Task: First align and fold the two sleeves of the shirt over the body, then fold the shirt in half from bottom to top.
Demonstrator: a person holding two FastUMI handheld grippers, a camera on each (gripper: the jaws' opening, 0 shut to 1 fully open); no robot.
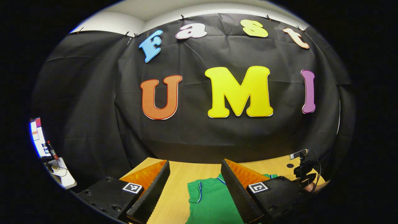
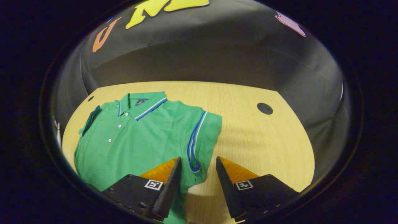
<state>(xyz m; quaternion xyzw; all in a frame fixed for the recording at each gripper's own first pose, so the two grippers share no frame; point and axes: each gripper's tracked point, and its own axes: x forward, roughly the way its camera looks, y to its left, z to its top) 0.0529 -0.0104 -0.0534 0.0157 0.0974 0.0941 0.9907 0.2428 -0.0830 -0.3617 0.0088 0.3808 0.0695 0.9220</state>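
A green polo shirt [image 2: 136, 137] — soft knit, blue-and-white piping on the collar and sleeve — lies flat, front up, on the pale wood-grain table [image 2: 255, 137]. The right gripper [image 2: 196, 165] hangs spread wide over the shirt's folded sleeve [image 2: 202, 137], holding nothing. The left gripper [image 1: 195, 169] — ribbed wedge fingers parted, empty — hovers above the shirt's edge.

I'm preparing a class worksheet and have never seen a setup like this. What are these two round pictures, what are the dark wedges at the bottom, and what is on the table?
Each picture comes from a camera riding on a handheld gripper a person carries. The wedges are that gripper's own jaws. The left gripper points at the booth wall; the right gripper looks down. A green polo shirt lies face up on the wooden table. Both jaws stand open, holding nothing; the right one's straddle the shirt's sleeve.
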